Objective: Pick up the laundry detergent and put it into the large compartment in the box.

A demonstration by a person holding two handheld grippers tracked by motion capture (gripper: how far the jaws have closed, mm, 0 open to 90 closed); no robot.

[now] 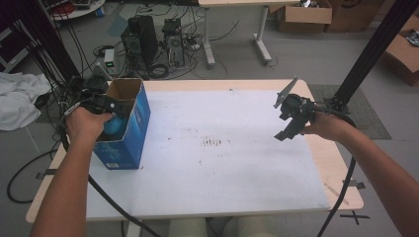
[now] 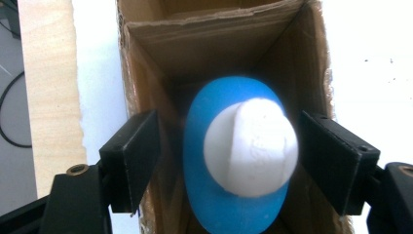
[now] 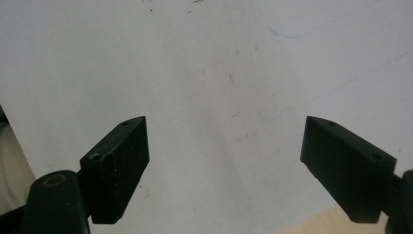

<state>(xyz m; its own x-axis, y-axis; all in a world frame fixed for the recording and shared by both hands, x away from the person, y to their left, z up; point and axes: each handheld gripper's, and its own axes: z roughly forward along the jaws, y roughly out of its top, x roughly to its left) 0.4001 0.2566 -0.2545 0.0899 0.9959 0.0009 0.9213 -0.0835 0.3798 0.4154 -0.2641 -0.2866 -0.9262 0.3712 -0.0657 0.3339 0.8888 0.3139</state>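
Observation:
An open-topped cardboard box (image 1: pixel 126 136) with blue outer sides stands at the left of the table. My left gripper (image 1: pixel 111 106) hangs over its mouth. In the left gripper view the box's brown walls (image 2: pixel 219 44) surround a blue egg-shaped object (image 2: pixel 219 209) with a white rounded cap (image 2: pixel 251 146). My left gripper (image 2: pixel 229 122) is open, its jaws flanking the object, with a gap on the left side. The blue object (image 1: pixel 114 126) shows inside the box. My right gripper (image 1: pixel 285 112) is held open above the table's right side; between its jaws (image 3: pixel 224 126) lies bare white mat.
A white mat (image 1: pixel 222 168) covers most of the wooden table (image 1: pixel 341 170). Beyond the far edge are computer towers (image 1: pixel 141 39), cables and cardboard boxes (image 1: pixel 304 15). A black post (image 1: pixel 370 54) rises at the right. White cloth (image 1: pixel 17 98) lies at the left.

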